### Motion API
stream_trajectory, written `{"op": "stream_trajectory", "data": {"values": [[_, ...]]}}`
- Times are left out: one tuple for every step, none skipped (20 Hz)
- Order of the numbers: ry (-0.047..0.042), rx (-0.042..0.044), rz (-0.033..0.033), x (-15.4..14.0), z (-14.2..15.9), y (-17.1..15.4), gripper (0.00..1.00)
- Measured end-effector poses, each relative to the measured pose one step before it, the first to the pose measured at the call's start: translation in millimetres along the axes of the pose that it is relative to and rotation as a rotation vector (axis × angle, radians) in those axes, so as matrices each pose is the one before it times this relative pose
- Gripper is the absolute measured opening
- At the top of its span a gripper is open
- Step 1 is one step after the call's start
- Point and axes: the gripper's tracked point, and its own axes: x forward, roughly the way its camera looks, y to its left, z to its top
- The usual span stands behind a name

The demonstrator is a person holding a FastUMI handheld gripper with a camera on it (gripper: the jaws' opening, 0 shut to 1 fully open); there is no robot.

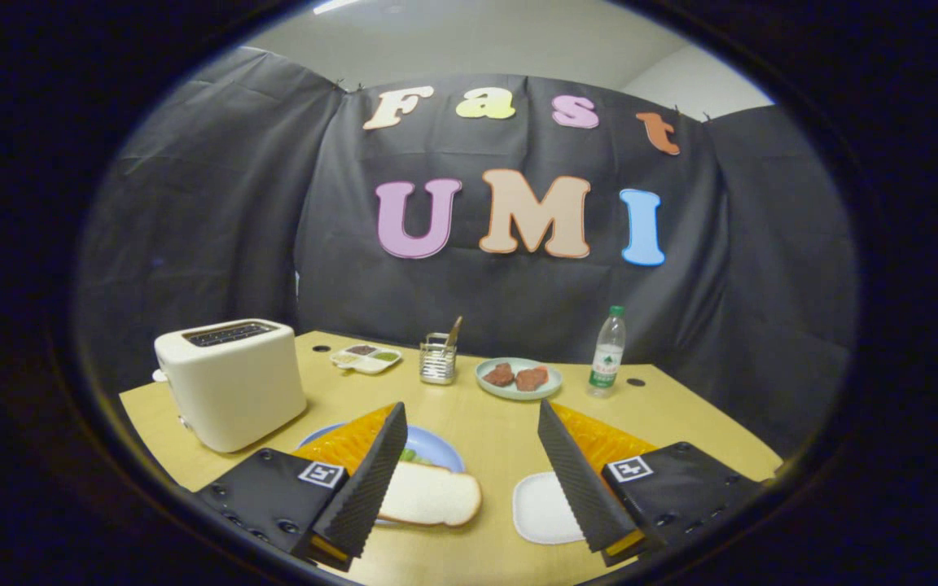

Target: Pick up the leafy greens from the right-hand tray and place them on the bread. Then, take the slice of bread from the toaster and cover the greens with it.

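A slice of bread (430,495) is seen lying over leafy greens (409,456) on a blue plate (436,445), just beside the left finger. The tool (469,480) is held wide apart with nothing between its fingers. A white tray (541,509) lies by the right finger. A toaster (230,381) stands on the surface (485,423) to the left.

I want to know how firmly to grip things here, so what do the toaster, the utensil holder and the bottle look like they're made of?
The gripper hangs open above the table.
Toaster: looks like smooth cream plastic or painted metal, soft sheen.
Utensil holder: likely shiny metal, slotted and reflective.
Bottle: seemingly clear thin plastic, see-through with a green cap.
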Motion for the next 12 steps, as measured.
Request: {"op": "stream_trajectory", "data": {"values": [[-0.00938, -0.00015, -0.00761, -0.77, 9.17, -7.09, 1.00], [-0.00355, 0.00913, -0.00609, -0.08, 7.66, -7.01, 1.00], [-0.00700, 0.01533, -0.00289, -2.22, 7.78, -5.39, 1.00], [-0.00822, 0.01305, -0.00105, -1.84, 8.02, -4.87, 1.00], [-0.01259, 0.00802, -0.00134, -1.01, 9.00, -5.98, 1.00], [-0.01235, 0.00361, -0.00210, 0.85, 8.55, -6.57, 1.00], [-0.00877, 0.00127, -0.00011, -1.57, 7.13, -4.74, 1.00], [-0.00685, 0.00133, 0.00174, 0.47, 6.97, -4.40, 1.00], [-0.00787, -0.00124, 0.00445, -0.94, 6.96, -2.55, 1.00], [-0.00781, -0.00678, 0.00425, -0.28, 5.82, -2.33, 1.00], [-0.00651, -0.01293, -0.00317, -0.50, 4.91, -3.97, 1.00], [-0.00788, -0.01316, -0.00704, 0.70, 2.50, -4.94, 1.00]]}}
